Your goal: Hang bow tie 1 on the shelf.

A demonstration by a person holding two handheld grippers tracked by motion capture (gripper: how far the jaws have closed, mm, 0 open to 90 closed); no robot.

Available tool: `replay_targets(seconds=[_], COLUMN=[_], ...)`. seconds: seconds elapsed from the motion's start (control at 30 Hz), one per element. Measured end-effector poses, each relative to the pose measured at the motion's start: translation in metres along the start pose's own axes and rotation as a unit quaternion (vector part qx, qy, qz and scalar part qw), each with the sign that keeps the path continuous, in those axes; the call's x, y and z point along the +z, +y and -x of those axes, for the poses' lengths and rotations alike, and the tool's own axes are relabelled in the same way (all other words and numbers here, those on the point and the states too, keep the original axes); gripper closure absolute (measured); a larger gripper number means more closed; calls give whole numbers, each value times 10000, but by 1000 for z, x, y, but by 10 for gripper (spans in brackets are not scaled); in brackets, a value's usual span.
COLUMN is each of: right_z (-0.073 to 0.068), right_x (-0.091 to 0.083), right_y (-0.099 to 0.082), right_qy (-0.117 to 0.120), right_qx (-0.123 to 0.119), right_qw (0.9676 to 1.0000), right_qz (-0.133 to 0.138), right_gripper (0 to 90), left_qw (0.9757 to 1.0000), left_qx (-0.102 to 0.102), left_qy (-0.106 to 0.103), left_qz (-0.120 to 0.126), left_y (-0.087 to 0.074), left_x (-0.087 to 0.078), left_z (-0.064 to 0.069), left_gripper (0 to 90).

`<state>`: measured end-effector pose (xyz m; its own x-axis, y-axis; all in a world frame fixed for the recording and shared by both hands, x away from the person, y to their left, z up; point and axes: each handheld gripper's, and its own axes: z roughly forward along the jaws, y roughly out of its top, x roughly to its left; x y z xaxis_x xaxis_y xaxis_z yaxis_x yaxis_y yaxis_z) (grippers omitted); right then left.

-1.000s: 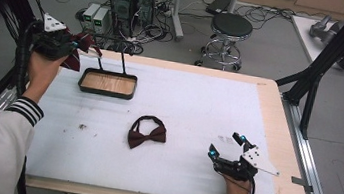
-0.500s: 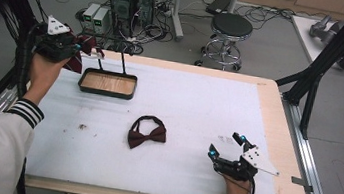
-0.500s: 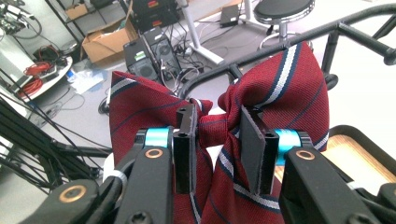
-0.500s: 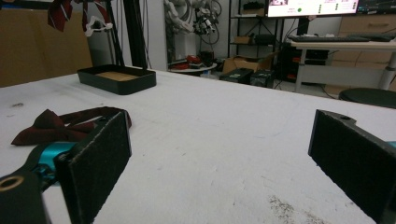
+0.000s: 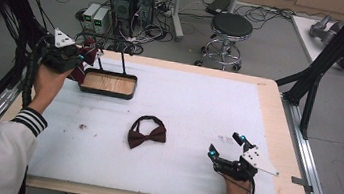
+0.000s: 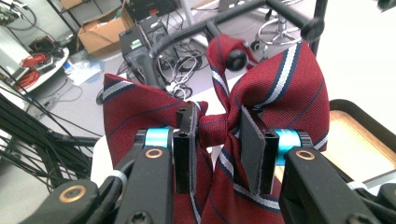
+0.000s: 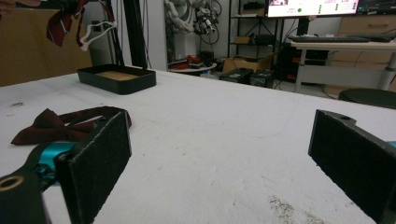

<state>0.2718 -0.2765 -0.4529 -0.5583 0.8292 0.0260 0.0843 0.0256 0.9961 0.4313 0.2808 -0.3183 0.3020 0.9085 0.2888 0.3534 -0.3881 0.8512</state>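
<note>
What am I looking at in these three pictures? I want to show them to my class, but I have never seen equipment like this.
A person sits at a white table with a hand-held two-jaw gripper in each hand. One picture looks down from above; the other two come from cameras riding on the grippers. The left gripper is shut on the knot of a red striped bow tie, held up beside a black stand with a wooden tray base. The right gripper rests open on the table. A dark red bow tie lies between them.
</note>
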Motion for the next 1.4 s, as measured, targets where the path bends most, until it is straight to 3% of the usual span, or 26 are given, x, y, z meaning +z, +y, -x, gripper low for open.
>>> replay_targets(seconds=[0.2,0.4,0.77,1.1,1.23,1.27,1.33,1.4], right_z=[0,0,0,0,0,-1,0,-1], right_x=[0,0,0,0,0,0,0,0], right_y=[0,0,0,0,0,0,0,0], right_qy=[1,2,-4,-6,-8,-7,-5,-5], right_qx=[8,-2,-9,-8,-4,-2,-10,-5], right_qw=[10000,10000,10000,10000,10000,10000,10000,10000], right_qz=[4,7,2,-24,-27,-21,-25,-22], right_gripper=[50,50,50,50,50,50,50,50], left_qw=[10000,9997,9983,9970,9952,9950,9964,9952], left_qx=[-31,-217,-570,-705,-794,-776,-653,-647], left_qy=[67,148,-94,-297,-560,-613,-510,-666], left_qz=[-62,25,56,98,140,161,180,324], left_y=[-8,-18,-29,-33,-35,-35,-35,-36], left_x=[7,13,23,26,26,26,25,23], left_z=[3,5,-1,-7,-10,-11,-10,-12], left_gripper=[681,681,681,677,660,625,379,225])
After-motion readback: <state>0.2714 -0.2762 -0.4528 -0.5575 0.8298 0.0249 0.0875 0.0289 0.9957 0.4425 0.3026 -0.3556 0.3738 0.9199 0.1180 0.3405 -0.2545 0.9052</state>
